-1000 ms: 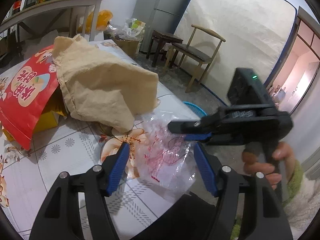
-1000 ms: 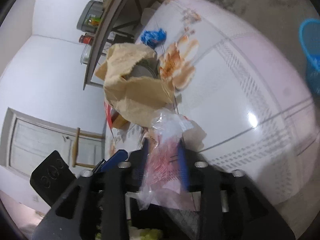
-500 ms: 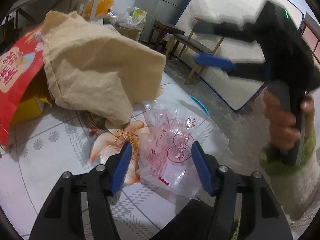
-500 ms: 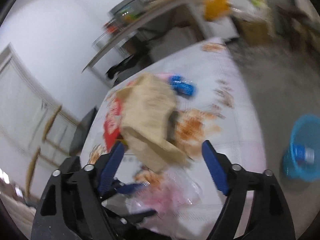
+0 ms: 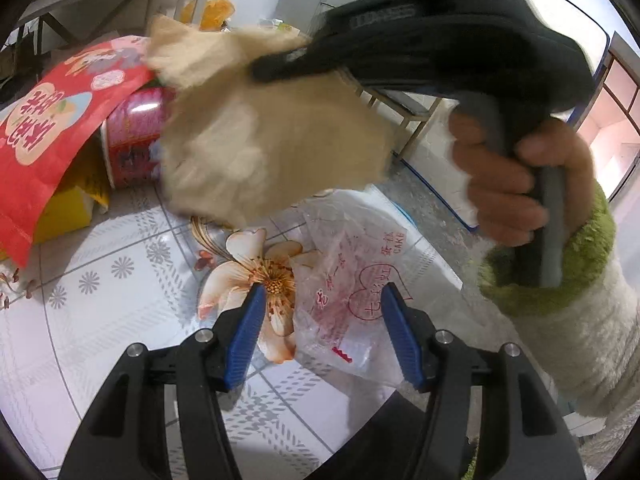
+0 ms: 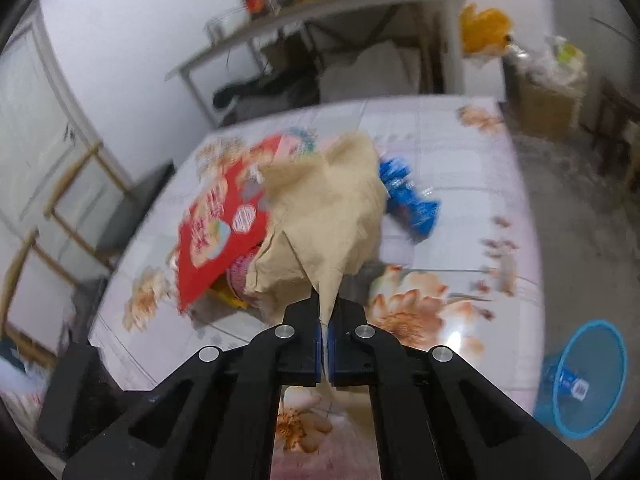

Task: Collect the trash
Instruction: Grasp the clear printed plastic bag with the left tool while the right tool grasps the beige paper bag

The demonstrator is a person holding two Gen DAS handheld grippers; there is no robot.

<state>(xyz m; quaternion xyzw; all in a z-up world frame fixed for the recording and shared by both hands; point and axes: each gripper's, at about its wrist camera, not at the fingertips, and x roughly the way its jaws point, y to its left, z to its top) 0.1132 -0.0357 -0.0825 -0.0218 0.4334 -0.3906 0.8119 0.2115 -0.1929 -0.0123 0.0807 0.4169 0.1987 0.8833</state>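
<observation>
My right gripper (image 6: 325, 322) is shut on a corner of the crumpled brown paper bag (image 6: 328, 216), which hangs lifted and blurred over the flowered table (image 6: 460, 160). The left wrist view shows that gripper (image 5: 264, 70) from the side in a hand with a green cuff, pinching the brown bag (image 5: 272, 140). My left gripper (image 5: 322, 336) stands open low over the table, and a clear plastic cake bag (image 5: 352, 292) with red print lies between its blue pads (image 5: 244, 340), which do not press on it.
A red snack packet (image 6: 220, 236), a pink tub (image 5: 132, 140) and a yellow box (image 5: 68, 208) lie under and beside the brown bag. A blue wrapper (image 6: 408, 196) sits farther back. A blue bin (image 6: 588, 376) holding a bottle stands on the floor to the right.
My right gripper let go of the plastic cake bag, opened wide, swung up and over, and shut on the brown paper bag's corner. The left gripper sank slightly toward the cake bag.
</observation>
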